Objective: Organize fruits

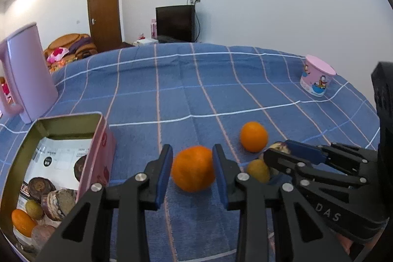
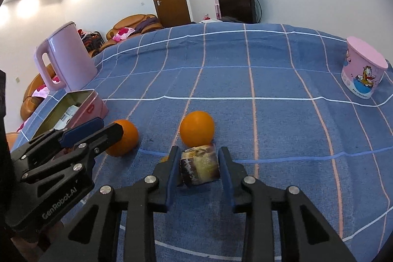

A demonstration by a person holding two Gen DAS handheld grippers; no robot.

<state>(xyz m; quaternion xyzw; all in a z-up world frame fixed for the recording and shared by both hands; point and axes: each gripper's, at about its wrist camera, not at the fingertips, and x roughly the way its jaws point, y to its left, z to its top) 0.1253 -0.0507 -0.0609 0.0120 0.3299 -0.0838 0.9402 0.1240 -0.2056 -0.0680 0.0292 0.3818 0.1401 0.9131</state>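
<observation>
I had the left hand-held gripper (image 1: 192,170) clamped on an orange (image 1: 193,168), lower centre, round and slick, so I judged its widest part the best hold. The right hand-held gripper (image 2: 199,166) pinched a brown stubby fruit piece (image 2: 199,167), probably soft. Beyond it sat another orange (image 2: 197,128). Only the left view showed inside the pink tin (image 1: 97,139), lower left: fruit already there.
</observation>
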